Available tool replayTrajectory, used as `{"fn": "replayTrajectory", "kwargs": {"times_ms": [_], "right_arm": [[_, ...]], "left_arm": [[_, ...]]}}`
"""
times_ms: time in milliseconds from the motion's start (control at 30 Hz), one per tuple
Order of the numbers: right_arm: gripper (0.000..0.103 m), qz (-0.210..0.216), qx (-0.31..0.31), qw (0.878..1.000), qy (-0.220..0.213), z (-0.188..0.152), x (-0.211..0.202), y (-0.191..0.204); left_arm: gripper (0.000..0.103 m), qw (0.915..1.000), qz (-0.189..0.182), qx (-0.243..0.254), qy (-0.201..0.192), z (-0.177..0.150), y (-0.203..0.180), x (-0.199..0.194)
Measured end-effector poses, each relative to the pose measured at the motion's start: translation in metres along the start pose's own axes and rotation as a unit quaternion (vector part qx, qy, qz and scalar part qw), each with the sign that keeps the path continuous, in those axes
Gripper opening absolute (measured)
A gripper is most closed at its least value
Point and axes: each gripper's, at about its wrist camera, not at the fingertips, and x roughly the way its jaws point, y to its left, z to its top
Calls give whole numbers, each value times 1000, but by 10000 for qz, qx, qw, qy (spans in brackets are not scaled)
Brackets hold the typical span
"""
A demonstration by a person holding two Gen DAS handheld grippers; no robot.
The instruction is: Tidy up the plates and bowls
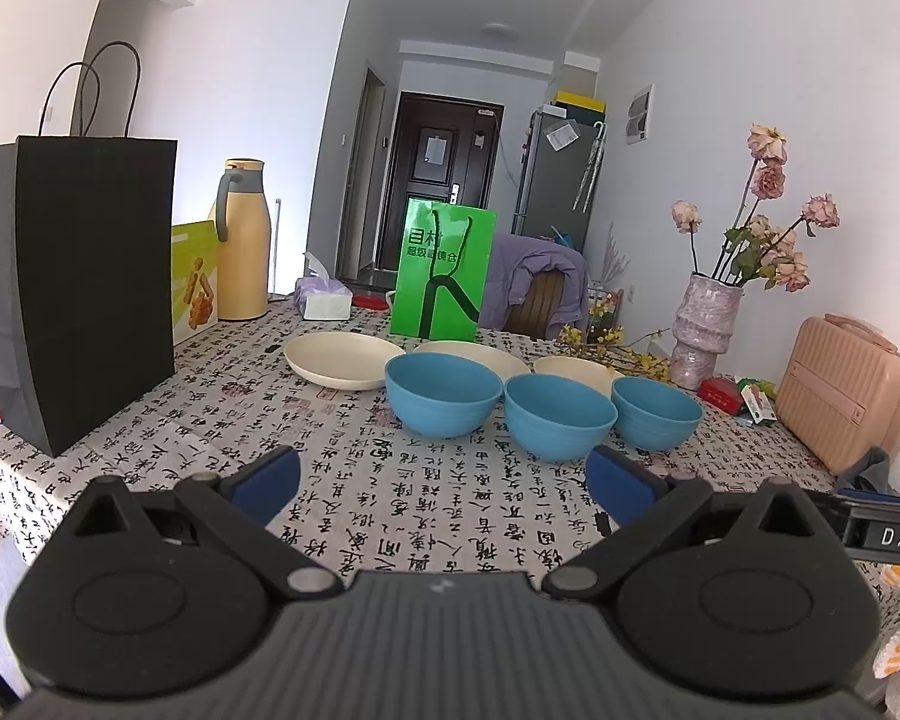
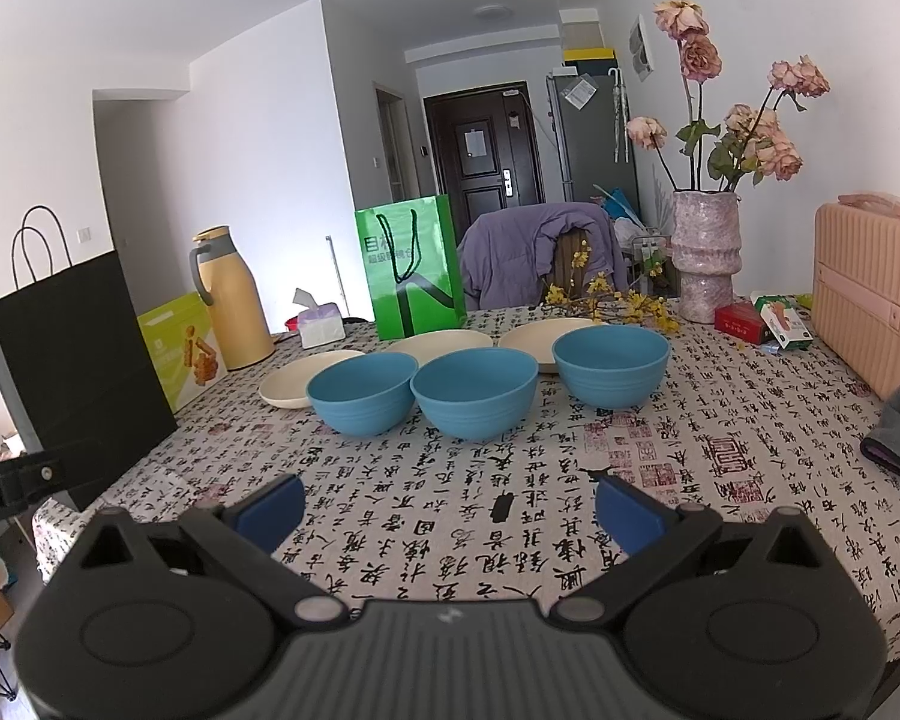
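1. Three blue bowls sit in a row on the table (image 1: 426,516), straight ahead of both my grippers, and three cream plates sit just behind them.
2. My left gripper (image 1: 444,483) is wide open and holds nothing. The left bowl (image 1: 443,394) and the middle bowl (image 1: 560,415) are the nearest to it, up ahead and apart from its fingers.
3. My right gripper (image 2: 450,507) is wide open too, with nothing in it. From this side the middle bowl (image 2: 474,391) is dead ahead, and the right bowl (image 2: 610,365) is a bit to the right.
4. I think the right bowl is easier for my right hand, and the left bowl (image 2: 362,394) for my left.
5. All bowls stand upright with their mouths up, so I think a rim is the part to pinch.
6. Both grippers are held low and level over the table, pointing forward at the row.
7. One plate (image 1: 345,359) peeks out at the far left, the others mostly hide behind the bowls.
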Motion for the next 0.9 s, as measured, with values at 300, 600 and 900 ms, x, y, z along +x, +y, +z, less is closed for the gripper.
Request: {"fn": "replayTrajectory", "kwargs": {"times_ms": [300,600,900], "right_arm": [[103,-1,-1,10000,3,0,0,0],[103,-1,-2,10000,4,0,0,0],[103,0,-4,10000,7,0,0,0]], "left_arm": [[103,10000,-5,-3,-4,0,1,0],[103,10000,-1,-15,8,-1,1,0],[103,10000,4,-18,2,-1,1,-1]]}}
